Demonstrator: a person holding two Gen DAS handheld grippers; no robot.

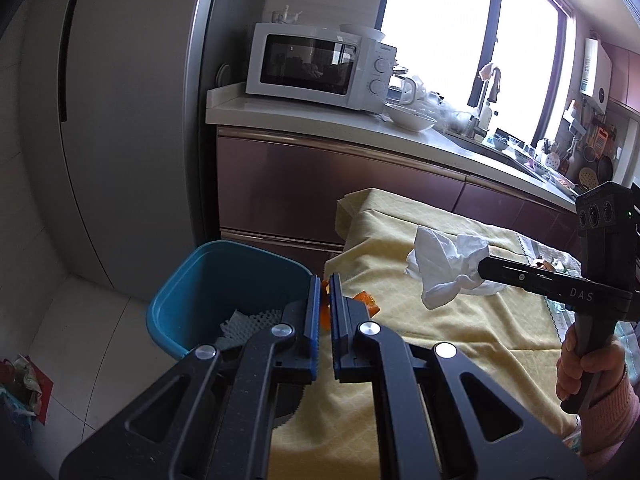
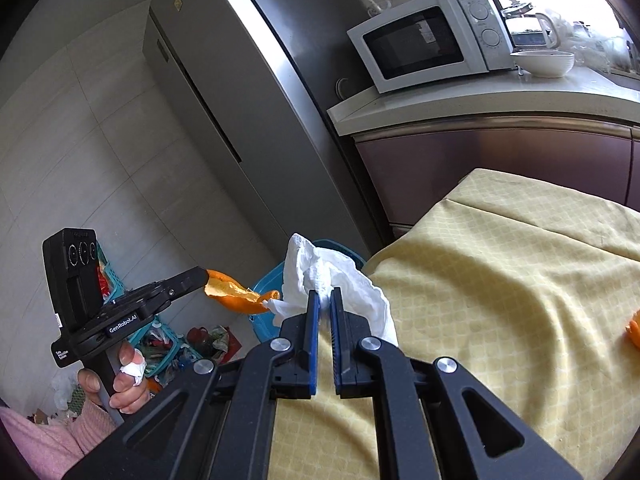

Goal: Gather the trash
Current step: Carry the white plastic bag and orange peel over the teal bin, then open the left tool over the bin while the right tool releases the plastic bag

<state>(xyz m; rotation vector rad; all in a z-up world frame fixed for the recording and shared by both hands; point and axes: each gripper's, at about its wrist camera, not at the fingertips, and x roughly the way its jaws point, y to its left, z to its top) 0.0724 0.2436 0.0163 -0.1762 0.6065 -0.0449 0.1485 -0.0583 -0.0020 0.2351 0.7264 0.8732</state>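
While crumpled, tissue [image 2: 320, 276] (white) fills right claw [image 2: 325, 294].

Blue bin [image 2: 267, 280] mostly behind tissue [image 2: 320, 276].

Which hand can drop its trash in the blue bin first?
Probably the left. The left gripper holds the orange peel right by the rim of the blue bin. The right gripper holds the white tissue out over the yellow tablecloth, apparently farther from the bin.

Curled orange peel [image 2: 236, 290] held above blue bin [image 1: 192, 292], crumpled white tissue [image 1: 448, 266] held over yellow-clothed table
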